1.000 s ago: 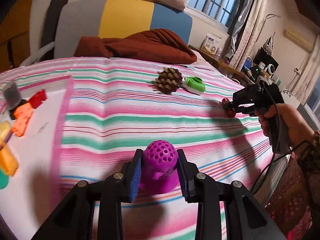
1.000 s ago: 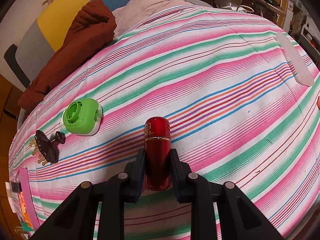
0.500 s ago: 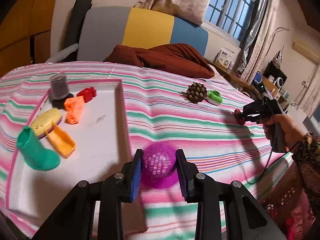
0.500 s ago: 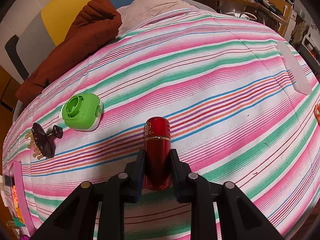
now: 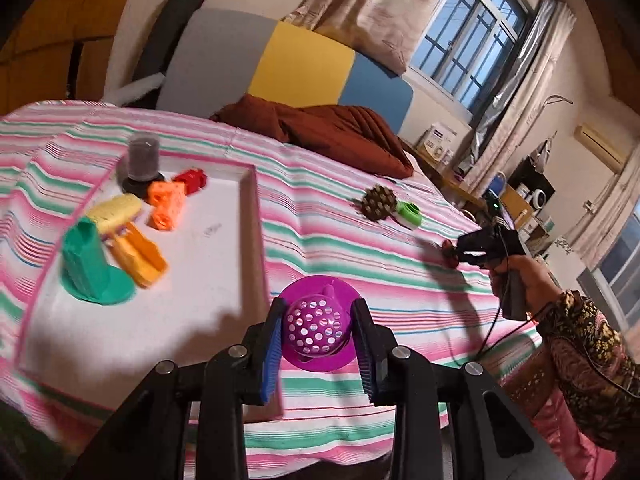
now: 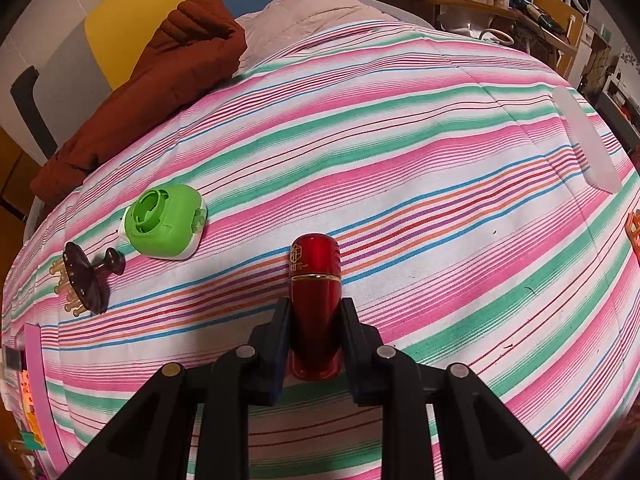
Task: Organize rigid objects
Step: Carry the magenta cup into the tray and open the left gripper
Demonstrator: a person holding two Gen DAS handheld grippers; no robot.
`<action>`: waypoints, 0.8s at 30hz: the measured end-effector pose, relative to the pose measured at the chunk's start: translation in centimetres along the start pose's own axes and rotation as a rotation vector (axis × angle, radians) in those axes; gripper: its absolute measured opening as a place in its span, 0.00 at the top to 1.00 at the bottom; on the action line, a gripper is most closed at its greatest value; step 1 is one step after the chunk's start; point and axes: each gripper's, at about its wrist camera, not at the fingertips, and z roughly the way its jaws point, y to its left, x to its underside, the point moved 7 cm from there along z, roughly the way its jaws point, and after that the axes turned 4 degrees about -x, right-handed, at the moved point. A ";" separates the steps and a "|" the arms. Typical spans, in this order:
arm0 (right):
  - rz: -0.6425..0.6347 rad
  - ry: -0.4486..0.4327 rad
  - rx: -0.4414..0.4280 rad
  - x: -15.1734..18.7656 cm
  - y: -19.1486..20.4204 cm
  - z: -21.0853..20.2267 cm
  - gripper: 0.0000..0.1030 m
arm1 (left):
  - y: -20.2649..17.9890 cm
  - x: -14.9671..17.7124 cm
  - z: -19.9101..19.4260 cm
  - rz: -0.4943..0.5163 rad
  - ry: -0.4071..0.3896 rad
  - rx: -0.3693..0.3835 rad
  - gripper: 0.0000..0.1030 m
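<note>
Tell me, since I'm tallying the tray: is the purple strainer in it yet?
Not yet. The purple strainer is clamped in the left gripper, beside the tray.

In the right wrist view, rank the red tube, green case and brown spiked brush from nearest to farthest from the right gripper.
1. Red tube: clamped between the right gripper fingers, pointing away.
2. Green case: on the striped cover, up and to the left.
3. Brown spiked brush: farther left, just beyond the green case, near the picture's left edge.
</note>
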 end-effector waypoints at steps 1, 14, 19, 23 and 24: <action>-0.001 -0.001 0.001 0.0 0.0 0.0 0.78 | 0.3 -0.2 -0.2 0.004 -0.005 -0.015 0.68; -0.016 -0.025 0.002 -0.3 0.8 -0.4 0.78 | 9.0 0.9 -1.1 0.003 0.049 -0.305 0.68; -0.012 -0.030 0.003 -0.2 0.7 -0.5 0.78 | 11.1 0.9 -0.9 0.019 0.067 -0.380 0.68; -0.005 -0.038 0.004 -0.3 0.5 -0.7 0.78 | 12.2 1.0 -0.8 0.053 0.079 -0.452 0.68; -0.001 -0.042 0.005 -0.4 0.4 -0.7 0.78 | 12.5 1.1 -0.8 0.057 0.085 -0.467 0.68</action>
